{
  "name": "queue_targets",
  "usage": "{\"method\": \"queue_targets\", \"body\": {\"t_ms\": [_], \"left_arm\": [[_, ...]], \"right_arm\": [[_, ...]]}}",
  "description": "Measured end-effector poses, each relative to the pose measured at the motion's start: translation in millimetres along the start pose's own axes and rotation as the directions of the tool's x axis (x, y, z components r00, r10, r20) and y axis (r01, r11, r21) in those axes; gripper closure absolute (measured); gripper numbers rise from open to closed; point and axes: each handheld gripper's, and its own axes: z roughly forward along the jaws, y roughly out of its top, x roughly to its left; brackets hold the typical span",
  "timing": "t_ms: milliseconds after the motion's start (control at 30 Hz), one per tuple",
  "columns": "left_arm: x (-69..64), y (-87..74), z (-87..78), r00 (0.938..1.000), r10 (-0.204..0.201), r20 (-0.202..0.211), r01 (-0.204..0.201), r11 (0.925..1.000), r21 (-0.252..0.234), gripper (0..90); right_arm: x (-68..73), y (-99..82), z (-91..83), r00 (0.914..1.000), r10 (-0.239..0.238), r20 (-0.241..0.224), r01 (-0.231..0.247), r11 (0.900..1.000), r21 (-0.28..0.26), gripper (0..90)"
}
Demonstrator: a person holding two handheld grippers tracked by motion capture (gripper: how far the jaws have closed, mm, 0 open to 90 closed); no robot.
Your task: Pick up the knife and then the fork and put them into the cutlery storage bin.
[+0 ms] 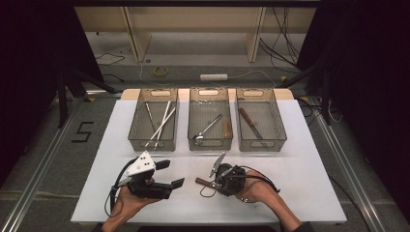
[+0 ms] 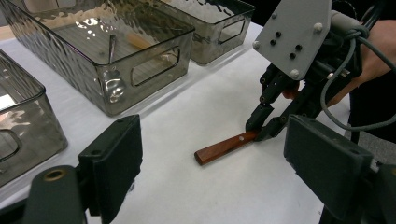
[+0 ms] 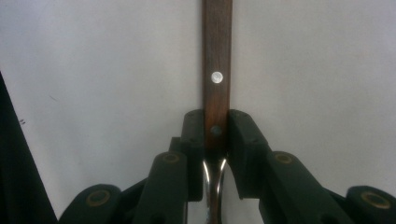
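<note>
Two hand-held grippers over a white desk (image 1: 290,159), one gripping a wooden-handled utensil.

At left, the left gripper (image 1: 170,174) hovers with its fingers apart, holding nothing. At right, the right gripper (image 3: 215,135) has its fingers clamped on the utensil (image 2: 224,148) lying on the desk, in front of three trays (image 1: 153,142).

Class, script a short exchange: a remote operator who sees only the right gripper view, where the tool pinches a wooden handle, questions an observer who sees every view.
Operator: My right tool grips this utensil. Where might it belong?
Observer: The high view shows clear bins in a row beyond it. The right bin holds a wooden-handled knife.
Operator: Is the other tool free to help?
Observer: Yes. The left tool is open and holds nothing, off to the utensil's left.
</note>
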Motion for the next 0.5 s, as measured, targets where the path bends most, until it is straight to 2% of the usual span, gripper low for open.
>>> {"method": "queue_targets", "body": {"t_ms": [500], "left_arm": [[0.8, 0.2, -1.1, 1.0, -0.001, 0.0, 0.001, 1.0, -0.005, 18.9]], "right_arm": [[0.1, 1.8, -0.8, 1.0, -0.006, 0.001, 0.006, 0.9999, 0.009, 77.9]]}}
